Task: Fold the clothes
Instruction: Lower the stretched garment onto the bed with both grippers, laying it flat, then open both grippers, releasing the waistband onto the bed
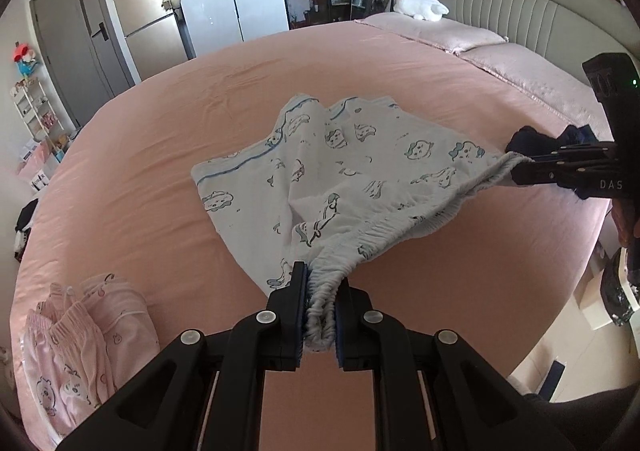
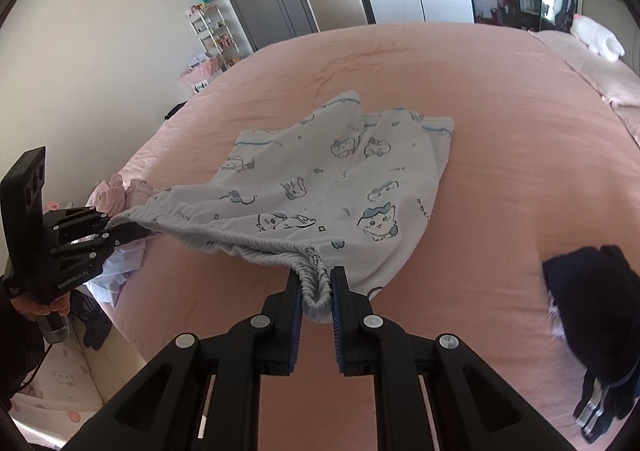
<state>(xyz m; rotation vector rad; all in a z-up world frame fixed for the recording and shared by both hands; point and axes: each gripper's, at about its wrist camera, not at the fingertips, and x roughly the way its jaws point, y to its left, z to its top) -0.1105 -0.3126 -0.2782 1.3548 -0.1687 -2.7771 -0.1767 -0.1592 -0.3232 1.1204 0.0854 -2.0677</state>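
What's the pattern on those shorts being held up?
The shorts are pale white-blue with little cartoon animal faces and blue trim at the leg hems, clearest in the right wrist view.

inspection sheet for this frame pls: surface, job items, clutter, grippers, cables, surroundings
Surface: bed, pink sheet, lightly creased.
Job's things: blue shorts, waistband stretched between both grippers, legs on the bed.
Clutter: pink clothes by the left gripper; dark garment near the right.
Grippers: left gripper and right gripper each shut on the waistband.
Cables: nothing seen.
Surroundings: headboard, fridge, door, plush toys.
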